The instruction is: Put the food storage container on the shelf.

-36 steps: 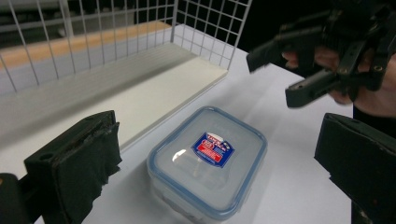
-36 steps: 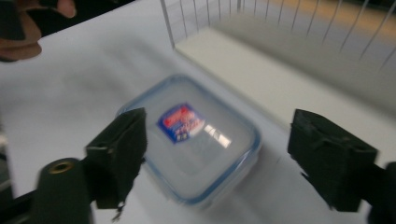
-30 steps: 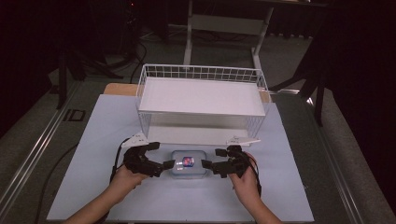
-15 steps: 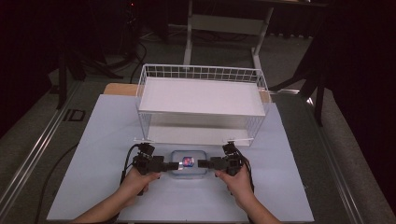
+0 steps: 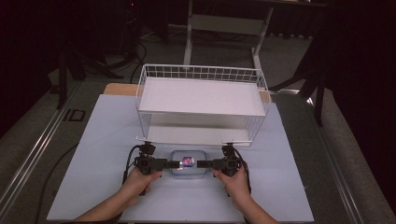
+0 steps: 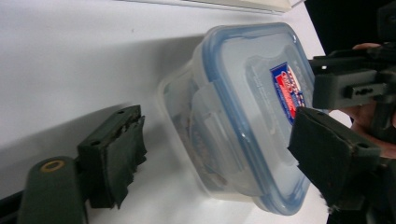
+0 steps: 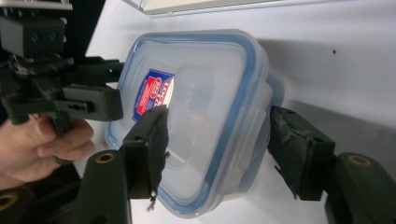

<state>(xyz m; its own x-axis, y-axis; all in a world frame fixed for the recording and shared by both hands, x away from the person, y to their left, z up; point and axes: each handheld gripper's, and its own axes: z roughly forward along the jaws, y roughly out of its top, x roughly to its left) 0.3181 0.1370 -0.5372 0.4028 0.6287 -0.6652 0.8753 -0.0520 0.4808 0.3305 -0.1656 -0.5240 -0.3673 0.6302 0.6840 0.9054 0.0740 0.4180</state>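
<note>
A clear plastic container [image 5: 188, 164] with a blue-rimmed lid and a red-and-blue label lies flat on the white sheet. My left gripper [image 5: 173, 164] meets its left end and my right gripper [image 5: 201, 164] its right end, each held by a hand. In the left gripper view the container [image 6: 233, 121] sits between the jaws of the left gripper [image 6: 219, 144]; one pad hangs over the lid, the other stands apart from the wall. In the right gripper view the right gripper [image 7: 222, 140] straddles the container's [image 7: 210, 93] latched end, pads close to it. Both pairs of jaws have just been closing.
A white wire basket [image 5: 201, 93] with a flat white shelf stands just behind the container. The white sheet [image 5: 93, 158] covers the table out to both sides. A metal rail [image 5: 32, 154] runs along the left edge, and stand legs sit on the floor beyond.
Both hands have come down and straightened, bringing the grippers level with the container's two ends. Their jaws have narrowed around it. The container has not moved.
</note>
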